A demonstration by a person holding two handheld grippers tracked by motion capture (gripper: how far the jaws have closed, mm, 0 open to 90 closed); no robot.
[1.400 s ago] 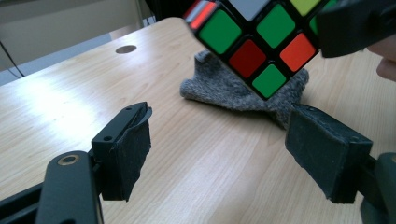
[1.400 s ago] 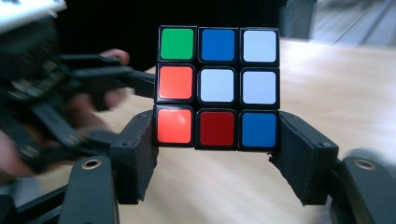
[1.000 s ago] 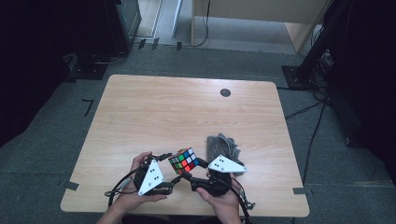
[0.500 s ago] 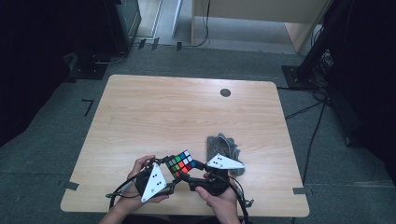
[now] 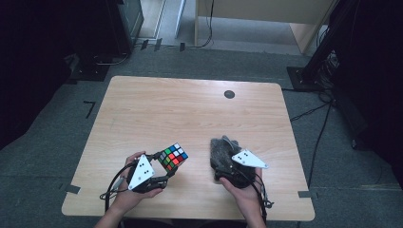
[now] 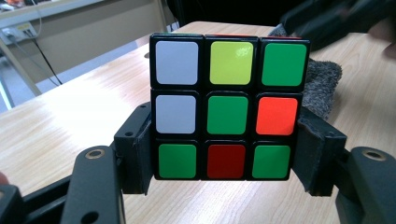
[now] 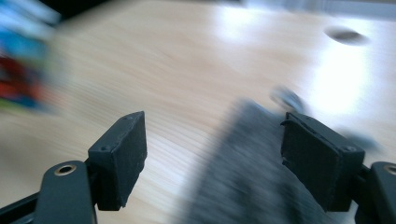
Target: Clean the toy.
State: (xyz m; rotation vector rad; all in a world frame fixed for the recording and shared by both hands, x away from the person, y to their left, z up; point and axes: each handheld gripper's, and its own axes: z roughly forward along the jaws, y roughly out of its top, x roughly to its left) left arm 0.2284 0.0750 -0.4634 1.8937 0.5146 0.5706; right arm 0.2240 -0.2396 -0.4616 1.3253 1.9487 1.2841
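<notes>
A scrambled puzzle cube (image 5: 172, 157) is held just above the wooden table (image 5: 190, 118) near its front edge. My left gripper (image 5: 166, 167) is shut on it; its jaws have just been closing, and the pads press the cube's lower sides. In the left gripper view the cube (image 6: 226, 112) shows a mostly green face between the jaws of the left gripper (image 6: 226, 156). My right gripper (image 5: 227, 167) sits to the right over a grey cloth (image 5: 221, 147). Its jaws have just been opening, and the right gripper (image 7: 212, 154) stands open above the blurred cloth (image 7: 252, 182), gripping nothing.
A small dark round hole (image 5: 229, 94) lies in the table's far right part. The cloth (image 6: 322, 84) lies just beyond the cube. Dark furniture and cables ring the table on a grey carpet (image 5: 57, 142).
The right gripper has drawn away from the cube to the right and now hovers over the cloth. The left gripper keeps the cube alone and has shifted a little.
</notes>
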